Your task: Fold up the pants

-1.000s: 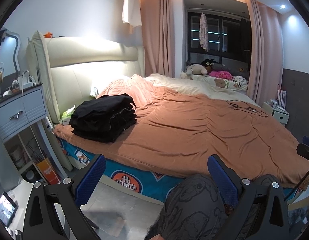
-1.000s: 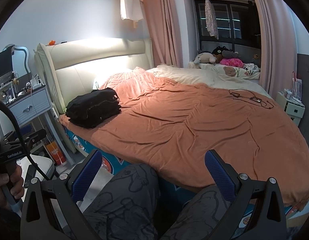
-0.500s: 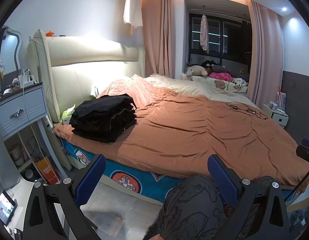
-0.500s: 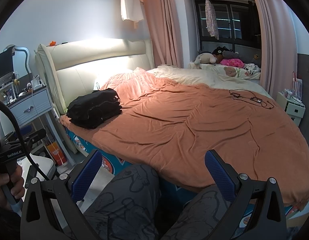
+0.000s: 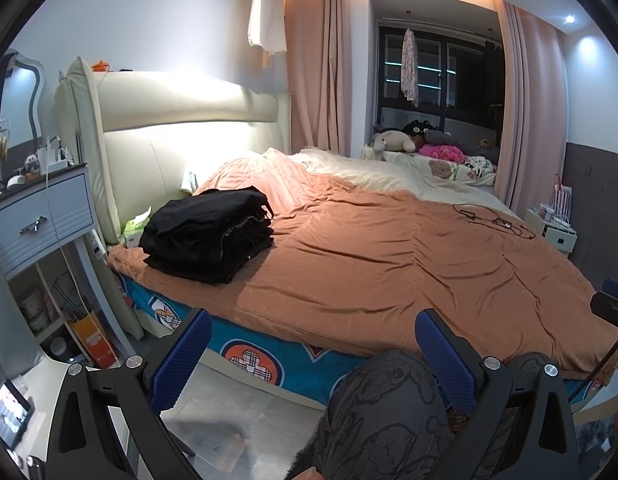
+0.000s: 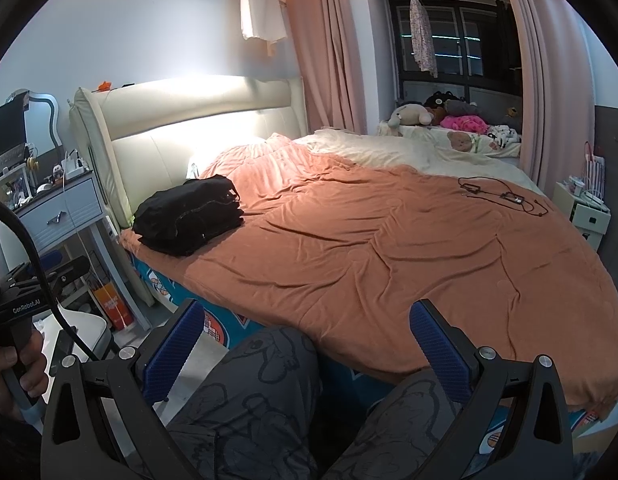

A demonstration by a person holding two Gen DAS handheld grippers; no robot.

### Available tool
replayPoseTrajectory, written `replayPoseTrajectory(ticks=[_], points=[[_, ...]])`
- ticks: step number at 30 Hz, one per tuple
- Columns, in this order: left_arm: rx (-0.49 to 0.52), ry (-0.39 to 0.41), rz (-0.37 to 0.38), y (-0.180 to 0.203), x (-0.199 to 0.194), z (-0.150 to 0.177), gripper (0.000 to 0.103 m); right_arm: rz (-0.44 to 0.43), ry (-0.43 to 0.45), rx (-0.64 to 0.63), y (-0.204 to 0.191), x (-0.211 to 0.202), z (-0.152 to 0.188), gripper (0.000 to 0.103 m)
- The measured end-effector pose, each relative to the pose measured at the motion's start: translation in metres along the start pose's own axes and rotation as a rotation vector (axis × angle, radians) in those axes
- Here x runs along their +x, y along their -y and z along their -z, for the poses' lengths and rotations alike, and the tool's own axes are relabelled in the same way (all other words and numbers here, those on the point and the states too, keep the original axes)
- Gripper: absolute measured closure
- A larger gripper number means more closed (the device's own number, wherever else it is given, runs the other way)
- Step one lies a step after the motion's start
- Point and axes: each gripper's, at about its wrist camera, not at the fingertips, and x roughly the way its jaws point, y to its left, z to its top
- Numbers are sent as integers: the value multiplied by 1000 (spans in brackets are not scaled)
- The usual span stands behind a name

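Note:
A stack of folded black pants lies on the orange bedspread at the bed's near left corner by the headboard; it also shows in the right wrist view. My left gripper is open and empty, held off the bed's near edge above the person's knee. My right gripper is open and empty, also short of the bed, above the person's legs in grey patterned trousers. Both grippers are well apart from the pants.
A grey nightstand stands left of the bed. A black cable lies on the far right of the bedspread. Stuffed toys sit at the window. A white side table stands at the right.
Both views have shifted only very slightly. The grippers stay open and the pants have not moved.

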Motion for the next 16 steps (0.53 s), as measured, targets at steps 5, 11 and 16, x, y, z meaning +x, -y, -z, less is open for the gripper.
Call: replayPoseTrajectory(ticks=[5,11,16], points=[[1,2,7,2,-2,1,1,5,-3,2,0,0,0,0],[3,3,14,5,-3,2,0,12,-8,-5,-2,1,0,0],[5,4,16,5,-4,2,1,17,-9,2,-1,-1,1,0]])
